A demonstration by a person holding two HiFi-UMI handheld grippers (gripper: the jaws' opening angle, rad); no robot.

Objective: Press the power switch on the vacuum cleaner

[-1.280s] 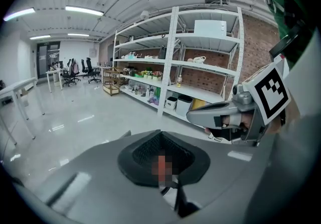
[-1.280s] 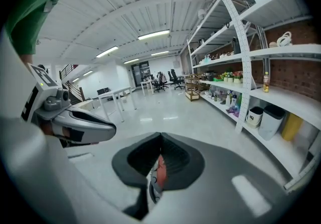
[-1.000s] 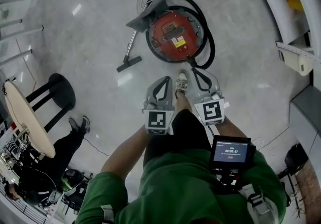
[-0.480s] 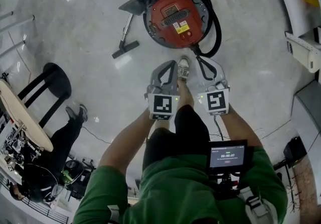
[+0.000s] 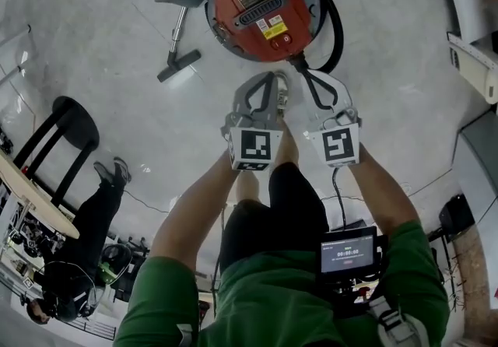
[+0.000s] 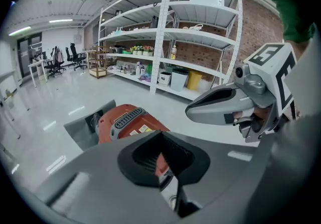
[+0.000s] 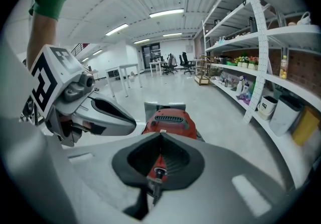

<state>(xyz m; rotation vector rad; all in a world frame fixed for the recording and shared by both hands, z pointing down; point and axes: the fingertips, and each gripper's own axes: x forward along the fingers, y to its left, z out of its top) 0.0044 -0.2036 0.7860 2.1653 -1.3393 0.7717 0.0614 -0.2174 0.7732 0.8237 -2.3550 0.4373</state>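
A round red vacuum cleaner (image 5: pixel 261 11) stands on the pale floor, with a black hose (image 5: pixel 333 22) looped round it. A small round button (image 5: pixel 285 39) shows on the near edge of its lid. My left gripper (image 5: pixel 271 78) and right gripper (image 5: pixel 300 75) are held side by side just short of its near rim, both shut and holding nothing. In the left gripper view the vacuum cleaner (image 6: pixel 125 122) lies beyond my shut left gripper (image 6: pixel 161 133), and the right gripper (image 6: pixel 193 111) hangs at the right. The right gripper view has the vacuum cleaner (image 7: pixel 169 119) straight ahead of the right gripper (image 7: pixel 160 135).
The vacuum's wand and floor nozzle (image 5: pixel 178 65) lie to its left. A black stool (image 5: pixel 66 131), a round table (image 5: pixel 31 198) and a seated person (image 5: pixel 78 260) are at the left. Shelving (image 6: pixel 200 42) lines the wall on the right. A thin cable (image 5: pixel 156 201) crosses the floor.
Both grippers have moved forward, closing on the vacuum's near rim. They stay shut. The vacuum now sits higher in the head view.
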